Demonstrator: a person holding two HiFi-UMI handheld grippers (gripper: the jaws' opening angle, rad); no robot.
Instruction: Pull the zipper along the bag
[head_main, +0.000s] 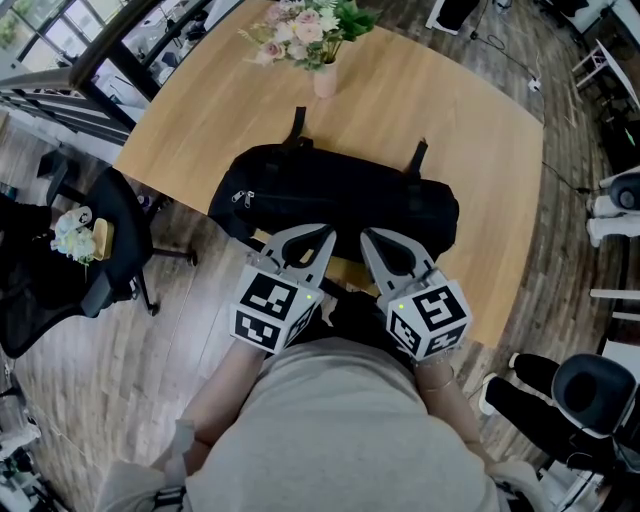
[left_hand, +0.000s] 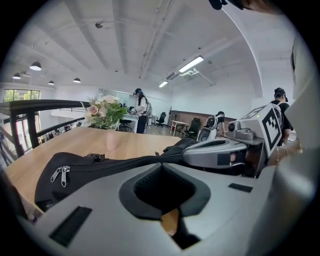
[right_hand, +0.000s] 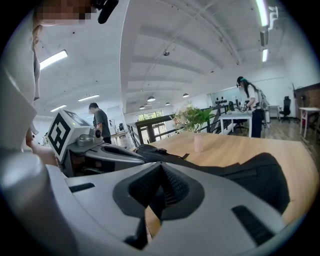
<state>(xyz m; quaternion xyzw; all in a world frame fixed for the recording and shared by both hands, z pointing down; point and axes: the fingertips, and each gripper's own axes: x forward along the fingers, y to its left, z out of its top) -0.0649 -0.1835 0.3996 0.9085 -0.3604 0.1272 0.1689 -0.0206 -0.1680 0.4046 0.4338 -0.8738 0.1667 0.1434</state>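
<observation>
Black fabric forms the bag (head_main: 340, 200), a long soft holdall laid lengthwise across the near part of the wooden table (head_main: 450, 120), close to the edge at which the person stands. Two dark straps (head_main: 297, 125) are seen projecting from its far side. A pair of silver zipper pulls (head_main: 245, 197) is seen hanging at the bag's left end, well apart from both tools. A pink vase of flowers (head_main: 325, 82) is set on the table beyond the bag.

The left gripper (left_hand: 160, 165) is shown with its jaws set together at the tips. Nothing is seen between the pads, and the bag is visible just beyond them. The right gripper (right_hand: 161, 166) is likewise closed, tip against tip, with no object clamped. In the head view both pairs of tips are placed side by side over the middle of the bag's near edge. Whether the fabric is touched cannot be determined.
</observation>
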